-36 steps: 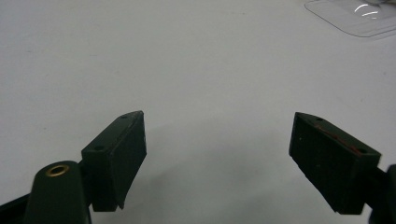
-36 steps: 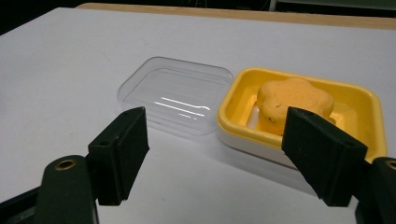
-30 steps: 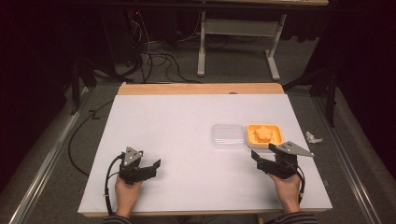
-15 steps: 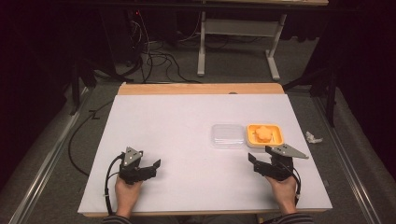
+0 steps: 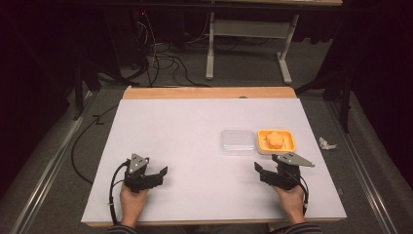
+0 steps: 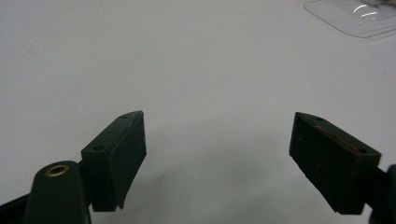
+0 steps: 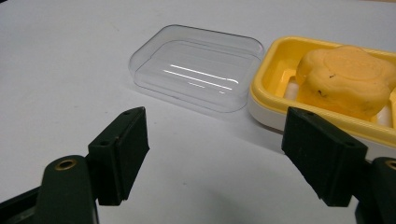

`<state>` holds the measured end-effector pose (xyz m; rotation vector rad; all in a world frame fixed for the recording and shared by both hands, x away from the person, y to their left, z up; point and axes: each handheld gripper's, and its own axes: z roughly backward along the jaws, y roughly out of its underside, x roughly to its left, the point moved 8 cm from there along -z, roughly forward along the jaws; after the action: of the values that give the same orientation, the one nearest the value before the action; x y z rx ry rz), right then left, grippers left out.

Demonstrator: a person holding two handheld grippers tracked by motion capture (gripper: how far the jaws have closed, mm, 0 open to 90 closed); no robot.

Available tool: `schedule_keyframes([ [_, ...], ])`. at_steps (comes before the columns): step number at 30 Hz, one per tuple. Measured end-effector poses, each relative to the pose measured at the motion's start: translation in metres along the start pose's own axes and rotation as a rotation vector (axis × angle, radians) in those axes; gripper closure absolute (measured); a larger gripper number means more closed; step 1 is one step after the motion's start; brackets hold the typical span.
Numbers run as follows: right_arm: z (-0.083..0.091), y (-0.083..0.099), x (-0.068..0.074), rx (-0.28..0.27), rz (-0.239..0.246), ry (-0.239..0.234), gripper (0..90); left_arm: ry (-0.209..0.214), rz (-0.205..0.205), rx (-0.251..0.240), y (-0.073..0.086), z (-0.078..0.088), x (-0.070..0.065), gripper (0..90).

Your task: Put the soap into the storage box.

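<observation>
Nearest you on the white table [image 5: 195, 146], well to the near left of the yellow soap dish [image 5: 288, 145], your left gripper [image 5: 157, 176] rests in your left hand [image 5: 132, 202] with its jaws spread wide and nothing between them. In the left gripper view, bare tabletop lies ahead of them, with a corner of the clear lid [image 6: 359, 16] far off.

Just on the near side of the soap dish, your right gripper [image 5: 263, 171] sits in your right hand [image 5: 291, 200], jaws likewise wide apart and empty. It points toward the gap where lid and dish meet.

Beyond it, the clear plastic lid [image 7: 198, 65] lies on the table just left of the soap dish [image 7: 275, 74], the two touching or nearly so. It looks light, thin and slick, and probably flexes under a hard squeeze. Take it across one of its raised walls or at a corner, with a gentle close, and expect it to skate on the smooth table.

The dish itself looks stiff. Its rim is the place to pinch it, and a second gripper on the far wall would steady it.

Inside the dish sits an orange flower-shaped soap bar [image 7: 348, 77]. It is likely firm yet waxy and slippery, and it may mark under hard pads. Grip it across its flanks, low down, not on the rounded top.
</observation>
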<state>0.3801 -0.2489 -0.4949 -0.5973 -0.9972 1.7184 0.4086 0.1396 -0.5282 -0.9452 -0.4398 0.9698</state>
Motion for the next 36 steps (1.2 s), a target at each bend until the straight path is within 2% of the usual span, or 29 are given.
schedule_keyframes([
  [6, -0.005, 0.003, 0.002, 0.014, 0.018, 0.005, 24.0, 0.001, -0.001, -0.001, 0.0, 0.0, 0.0, 19.2],
  [22, -0.016, 0.008, 0.001, 0.045, 0.015, 0.016, 25.5, 0.002, -0.001, 0.0, 0.0, 0.0, 0.0, 19.2],
  [36, -0.025, 0.011, 0.004, 0.065, 0.036, 0.032, 26.0, 0.003, 0.001, 0.0, 0.0, 0.0, 0.0, 19.2],
])
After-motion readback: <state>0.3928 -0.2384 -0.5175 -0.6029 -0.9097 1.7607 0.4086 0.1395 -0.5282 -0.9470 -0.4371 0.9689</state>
